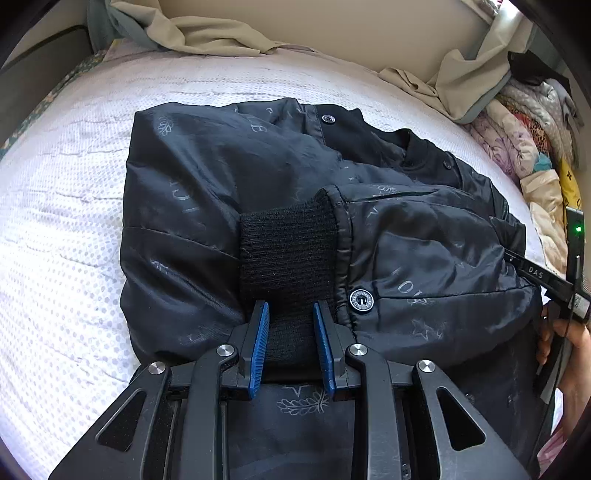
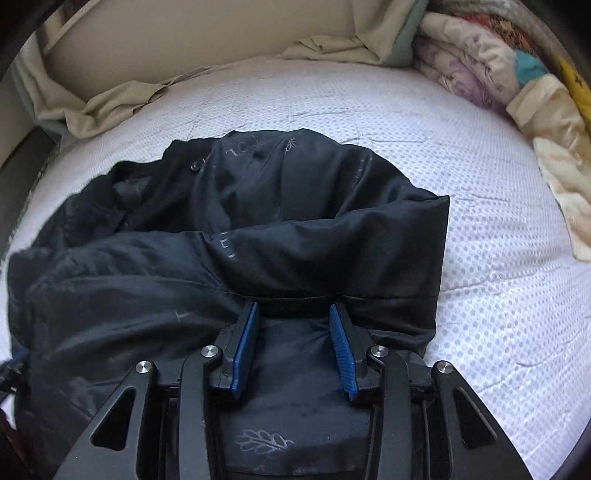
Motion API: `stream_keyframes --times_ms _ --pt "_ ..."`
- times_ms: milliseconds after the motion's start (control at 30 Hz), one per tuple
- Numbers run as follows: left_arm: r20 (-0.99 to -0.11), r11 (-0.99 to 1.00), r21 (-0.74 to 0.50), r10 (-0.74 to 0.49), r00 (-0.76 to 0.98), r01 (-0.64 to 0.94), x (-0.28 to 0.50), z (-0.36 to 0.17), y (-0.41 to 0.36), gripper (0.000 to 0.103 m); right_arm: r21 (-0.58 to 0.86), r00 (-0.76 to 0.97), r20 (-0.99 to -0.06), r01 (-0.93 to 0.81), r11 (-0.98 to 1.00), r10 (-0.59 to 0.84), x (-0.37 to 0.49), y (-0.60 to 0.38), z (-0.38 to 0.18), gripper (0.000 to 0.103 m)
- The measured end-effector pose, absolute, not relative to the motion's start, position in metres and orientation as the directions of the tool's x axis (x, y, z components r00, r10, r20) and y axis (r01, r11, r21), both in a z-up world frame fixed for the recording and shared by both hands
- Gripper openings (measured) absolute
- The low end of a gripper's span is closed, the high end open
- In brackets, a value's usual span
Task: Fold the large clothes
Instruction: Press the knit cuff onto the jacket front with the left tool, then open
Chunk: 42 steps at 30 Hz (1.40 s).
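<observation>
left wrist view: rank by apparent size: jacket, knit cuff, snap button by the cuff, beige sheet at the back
1. jacket
2. beige sheet, though it lies farther off and is cropped, so unsure
3. knit cuff
4. snap button

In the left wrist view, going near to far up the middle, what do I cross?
Left claw → black knit cuff → black jacket body → bare white bed cover → crumpled beige cloth → cream wall.
</observation>
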<state>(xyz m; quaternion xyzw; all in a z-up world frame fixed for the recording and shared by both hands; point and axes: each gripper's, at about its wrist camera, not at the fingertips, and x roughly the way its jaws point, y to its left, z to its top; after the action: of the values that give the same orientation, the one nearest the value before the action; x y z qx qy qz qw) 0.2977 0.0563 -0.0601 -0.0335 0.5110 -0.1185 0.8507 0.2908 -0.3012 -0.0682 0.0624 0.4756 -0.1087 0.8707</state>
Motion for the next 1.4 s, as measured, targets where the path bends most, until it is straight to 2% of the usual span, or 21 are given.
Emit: stream_keyframes --times_ms 233,367,533,767,967,1233,1400 --pt "-0.862 0.971 -0.168 -0.227 0.454 0.167 0.298 -0.062 0.054 0.03 -0.084 0.556 -0.801 0.263 0.961 -0.222 0.288 -0.29 -0.073 0.035" --pt "-0.865 0.972 -0.174 -0.229 0.447 0.16 0.299 -0.061 0.055 0.03 -0.025 0.514 -0.844 0.252 0.967 -0.156 0.289 -0.295 -0.047 0.036" --pt "-0.865 0.974 -0.166 -0.22 0.451 0.156 0.298 -0.061 0.054 0.03 0.015 0.634 -0.766 0.182 0.983 -0.106 0.239 -0.278 0.005 0.041" --pt "-0.863 0.976 -0.145 -0.206 0.462 0.164 0.294 -0.06 0.051 0.03 -0.03 0.557 -0.823 0.151 0.988 -0.11 0.221 -0.273 -0.04 0.042" --pt "-0.861 0.973 -0.158 -0.218 0.46 0.166 0.296 -0.063 0.054 0.031 -0.089 0.584 -0.799 0.118 0.989 -0.142 0.215 -0.268 -0.071 0.042" --pt "-0.858 0.977 -0.124 -0.194 0.476 0.175 0.293 -0.061 0.05 0.031 -0.124 0.594 -0.786 0.12 0.985 -0.171 0.216 -0.263 -0.078 0.042" --pt "-0.849 0.979 -0.042 -0.139 0.509 0.198 0.288 -0.06 0.04 0.032 -0.157 0.569 -0.793 0.157 0.975 -0.219 0.214 -0.251 -0.062 0.043"
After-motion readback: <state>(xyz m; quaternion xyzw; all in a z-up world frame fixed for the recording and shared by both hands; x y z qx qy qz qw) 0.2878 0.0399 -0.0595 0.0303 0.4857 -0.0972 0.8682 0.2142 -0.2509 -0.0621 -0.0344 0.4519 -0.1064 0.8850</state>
